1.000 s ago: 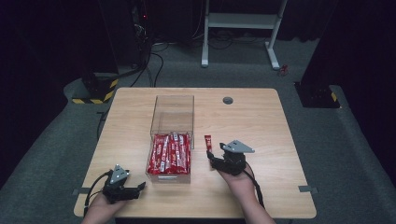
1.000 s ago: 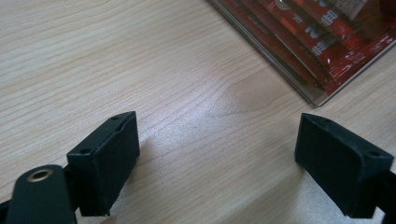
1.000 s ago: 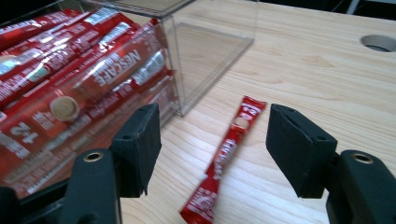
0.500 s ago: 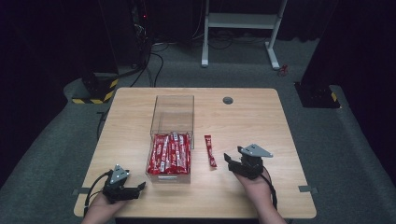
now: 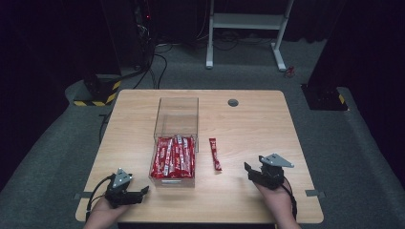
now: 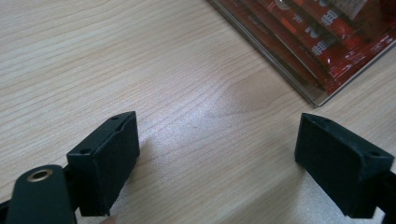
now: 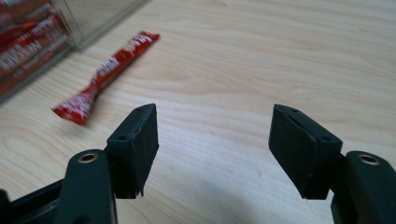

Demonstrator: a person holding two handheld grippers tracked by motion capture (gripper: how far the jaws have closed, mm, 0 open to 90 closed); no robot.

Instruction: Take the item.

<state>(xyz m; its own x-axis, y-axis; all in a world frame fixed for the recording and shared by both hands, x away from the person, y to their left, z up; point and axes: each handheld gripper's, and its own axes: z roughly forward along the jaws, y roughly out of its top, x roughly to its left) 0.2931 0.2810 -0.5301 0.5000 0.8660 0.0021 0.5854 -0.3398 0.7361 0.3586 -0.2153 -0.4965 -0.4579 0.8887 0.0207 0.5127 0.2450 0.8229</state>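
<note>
Lying flat on the bare wood, the single red sachet (image 5: 215, 154) sits just right of the clear box (image 5: 175, 112), apart from its wall, with its long axis running near to far. A second ago the right gripper (image 5: 254, 172) was right over this sachet; half a second ago it had already drawn off to the near right, and now it rests well apart from the packet toward the near right edge of the table (image 5: 258, 119). In the right gripper view the sachet (image 7: 106, 74) shows beyond the left jaw, and both jaws stand wide with nothing between them. That suggests the sachet has been taken out of the box and let go, so one unloading step looks finished.

Many more red sachets (image 5: 173, 156) fill the near half of the box, its far half being bare, so the work seems to be at an early stage.

At the near left corner, the left gripper (image 5: 142, 192) has not moved across the three moments; its jaws are spread wide over plain wood, with a corner of the box (image 6: 308, 91) ahead on the right
</note>
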